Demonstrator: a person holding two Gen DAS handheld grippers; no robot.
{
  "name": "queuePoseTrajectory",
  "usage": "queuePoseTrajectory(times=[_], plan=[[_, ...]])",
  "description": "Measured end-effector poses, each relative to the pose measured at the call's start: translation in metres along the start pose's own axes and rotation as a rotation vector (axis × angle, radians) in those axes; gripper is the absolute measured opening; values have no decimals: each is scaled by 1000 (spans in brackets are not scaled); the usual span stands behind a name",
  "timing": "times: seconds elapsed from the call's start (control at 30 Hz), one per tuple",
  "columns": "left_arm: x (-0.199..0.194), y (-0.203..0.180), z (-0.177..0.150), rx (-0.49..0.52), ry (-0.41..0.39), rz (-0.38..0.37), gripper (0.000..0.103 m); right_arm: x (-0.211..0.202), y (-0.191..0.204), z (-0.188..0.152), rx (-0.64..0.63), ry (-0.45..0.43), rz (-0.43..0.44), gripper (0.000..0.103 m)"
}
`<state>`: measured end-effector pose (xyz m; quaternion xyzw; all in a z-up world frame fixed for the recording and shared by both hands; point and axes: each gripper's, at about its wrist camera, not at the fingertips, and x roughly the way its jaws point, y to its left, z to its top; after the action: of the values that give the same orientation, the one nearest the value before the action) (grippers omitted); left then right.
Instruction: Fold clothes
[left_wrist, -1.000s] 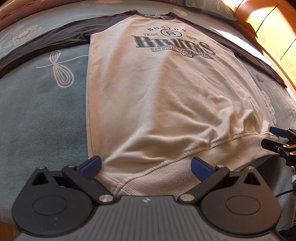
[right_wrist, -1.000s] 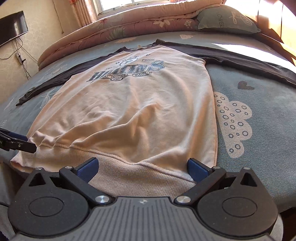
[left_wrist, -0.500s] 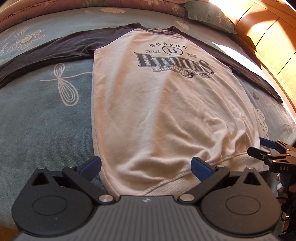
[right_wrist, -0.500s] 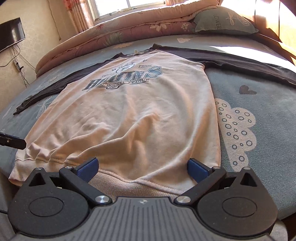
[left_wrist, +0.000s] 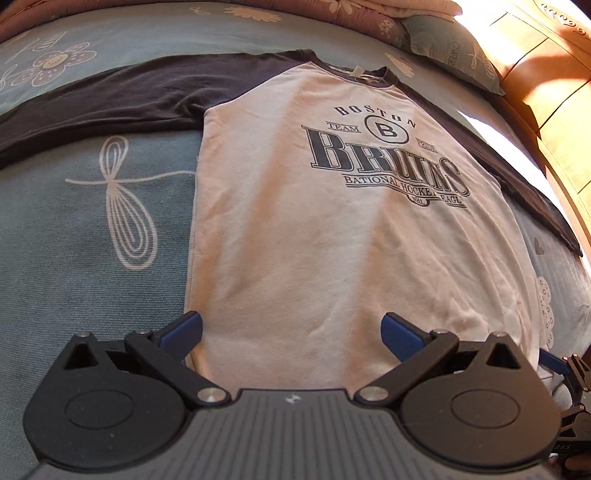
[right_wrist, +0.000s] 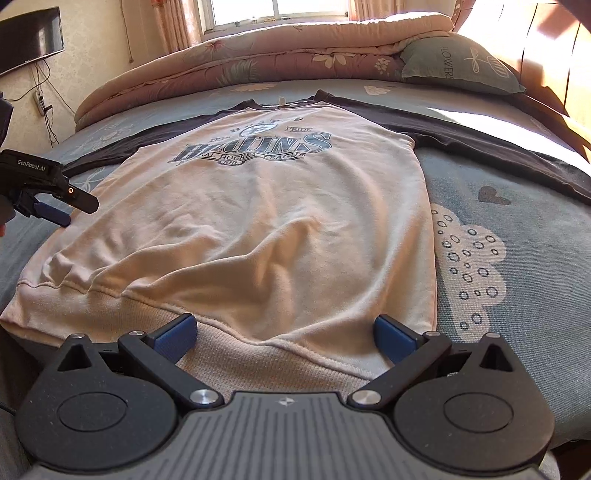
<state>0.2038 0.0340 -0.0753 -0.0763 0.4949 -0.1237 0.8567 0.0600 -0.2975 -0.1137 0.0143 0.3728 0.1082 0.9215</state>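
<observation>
Shirt lies flat, front up, on the bed: cream body, dark sleeves spread out to either side, collar toward the far end. Print legible in the left wrist view: "BOSTON", a circled "B", "TEAM", "PRIDE", "BRUINS", then "NATIONAL HOCKEY LEAGUE" and "NHL" partly broken by creases. Pillow at the head of the bed reads "FLOWERS".

Left gripper – fingers spread wide, nothing between them, held over the shirt's lower left part; its left fingertip sits at the shirt's side edge. Seen from the right wrist view, this same gripper hovers at the shirt's left edge and carries the label "GenRobot.AI".

Right gripper – also wide, empty, poised over the ribbed hem near the shirt's right corner. The left view catches only its edge at lower right, lettering "DAS" just readable.

Right view alone shows the hem, a folded quilt, the window and a wall-mounted screen. Left view alone shows the print squarely.
</observation>
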Motion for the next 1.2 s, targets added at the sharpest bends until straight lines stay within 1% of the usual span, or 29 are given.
queuePoseTrajectory(times=[0.1, 0.2, 0.27, 0.3, 0.33, 0.53, 0.67, 0.73, 0.77, 0.8, 0.87, 0.9, 0.97, 1.07, 1.13, 1.2], plan=[[1, -7, 22, 21, -22, -69, 102, 2, 4, -1, -27, 3, -20, 103], [22, -3, 43, -41, -5, -153, 102, 2, 4, -1, -31, 4, -22, 103], [40, 5, 51, -96, 13, -160, 102, 1, 4, -1, -32, 5, -20, 103], [47, 10, 54, -110, 8, -129, 102, 1, 4, 0, -34, 6, -19, 103], [51, 15, 55, -114, -9, -122, 102, 1, 4, -1, -35, 6, -18, 103], [44, 32, 75, -203, -42, -80, 102, 1, 4, -1, -41, 0, -17, 103], [43, 32, 86, -231, -73, -144, 102, 1, 4, -2, -45, -5, -18, 103], [53, 30, 87, -234, -43, -156, 102, 1, 4, -2, -46, -5, -17, 103], [60, 29, 86, -234, -19, -147, 102, 2, 4, -2, -46, -4, -17, 103], [65, 28, 84, -227, -17, -129, 102, 2, 4, -2, -47, -4, -17, 103], [62, 26, 82, -243, -48, -78, 102, 2, 4, -2, -47, -4, -17, 103], [60, 24, 82, -258, -46, -50, 102, 2, 4, -2, -48, -4, -18, 103], [53, 17, 82, -255, -28, -35, 102, 2, 4, -1, -48, -3, -18, 103], [36, -2, 71, -178, -12, -91, 102, 2, 4, -1, -49, -3, -19, 103], [25, -14, 58, -129, -3, -115, 102, 2, 4, -1, -49, -4, -20, 103], [21, -21, 42, -103, 14, -122, 102, 2, 5, -1, -49, -1, -24, 103]])
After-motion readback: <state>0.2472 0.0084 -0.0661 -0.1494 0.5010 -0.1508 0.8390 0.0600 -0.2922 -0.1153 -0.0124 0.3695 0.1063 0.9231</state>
